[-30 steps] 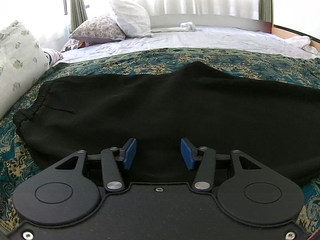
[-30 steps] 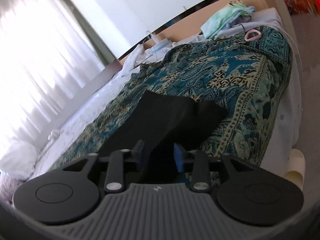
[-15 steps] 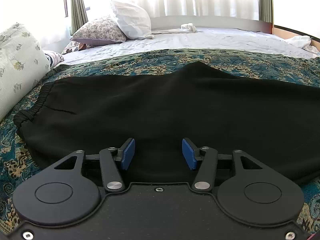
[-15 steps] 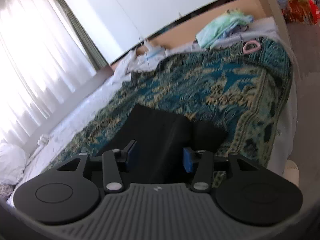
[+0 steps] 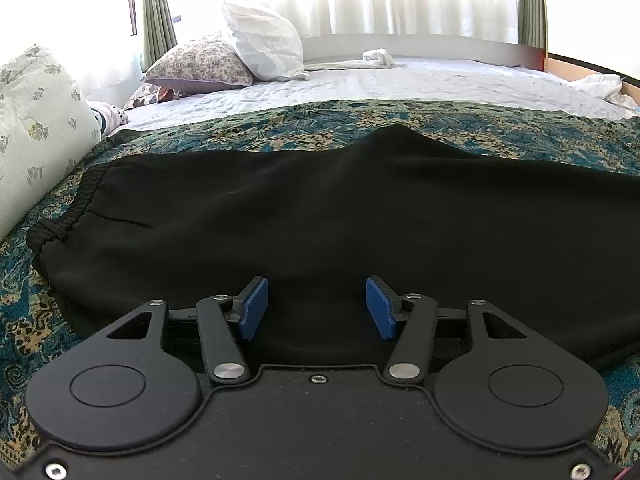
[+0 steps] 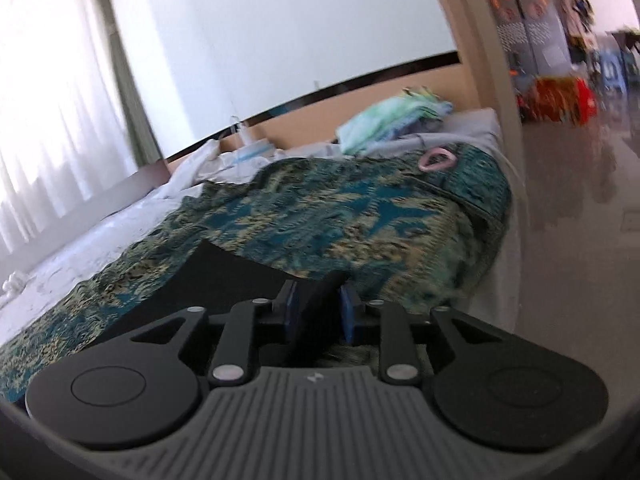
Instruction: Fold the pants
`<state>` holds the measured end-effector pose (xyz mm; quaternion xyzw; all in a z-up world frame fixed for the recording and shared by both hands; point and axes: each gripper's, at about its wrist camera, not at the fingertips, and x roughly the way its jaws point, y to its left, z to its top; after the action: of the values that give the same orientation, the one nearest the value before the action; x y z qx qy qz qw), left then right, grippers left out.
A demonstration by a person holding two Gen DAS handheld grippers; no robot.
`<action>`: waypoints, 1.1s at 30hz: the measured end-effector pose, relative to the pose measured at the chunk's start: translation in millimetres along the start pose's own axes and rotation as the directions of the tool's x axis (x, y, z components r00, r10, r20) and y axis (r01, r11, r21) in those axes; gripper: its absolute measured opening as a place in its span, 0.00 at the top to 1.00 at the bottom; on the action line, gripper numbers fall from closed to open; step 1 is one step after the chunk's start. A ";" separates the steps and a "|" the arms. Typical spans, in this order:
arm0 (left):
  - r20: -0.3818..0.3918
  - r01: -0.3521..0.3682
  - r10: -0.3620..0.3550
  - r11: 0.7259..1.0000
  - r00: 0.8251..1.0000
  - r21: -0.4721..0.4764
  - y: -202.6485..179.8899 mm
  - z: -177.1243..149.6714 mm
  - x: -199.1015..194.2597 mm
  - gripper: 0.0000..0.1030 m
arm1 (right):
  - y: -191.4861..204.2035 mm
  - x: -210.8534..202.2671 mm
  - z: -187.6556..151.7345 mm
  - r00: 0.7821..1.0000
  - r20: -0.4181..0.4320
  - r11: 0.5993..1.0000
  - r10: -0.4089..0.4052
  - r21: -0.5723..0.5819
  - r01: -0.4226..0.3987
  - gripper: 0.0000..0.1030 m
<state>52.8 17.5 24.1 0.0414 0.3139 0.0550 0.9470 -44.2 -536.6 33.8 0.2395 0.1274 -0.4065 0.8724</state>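
Your right hand-held gripper (image 6: 316, 308) has just been closing, and its blue pads now pinch a fold of the black pants (image 5: 320, 216) at the leg end, ready, I judge, to carry that end over. Your left hand-held gripper (image 5: 316, 306) hangs released over the near edge by the waistband (image 5: 60, 216), nothing between its pads. The pants lie flat across the patterned bedspread (image 6: 360, 216) on the bed, giving you a smooth folding surface.
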 end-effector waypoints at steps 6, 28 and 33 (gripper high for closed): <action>0.002 -0.006 0.006 1.000 1.000 0.007 -0.3 0.0 0.2 0.48 | -20.3 -10.2 -3.7 0.998 -0.043 0.998 0.046 0.048 -0.044 0.44; 0.030 -0.011 0.011 1.000 0.999 0.000 0.4 -4.3 0.6 0.46 | 2.4 27.7 0.5 0.947 -0.240 0.977 0.215 0.042 -0.211 0.39; 0.036 -0.016 0.016 1.000 0.999 0.008 -2.2 -7.3 1.0 0.45 | -7.0 12.7 -4.6 0.933 -0.233 0.961 0.275 0.107 -0.257 0.39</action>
<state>49.4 15.7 17.4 0.0489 0.2968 0.0606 0.9518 -41.6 -546.4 22.3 0.3353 0.1855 -0.2564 0.8874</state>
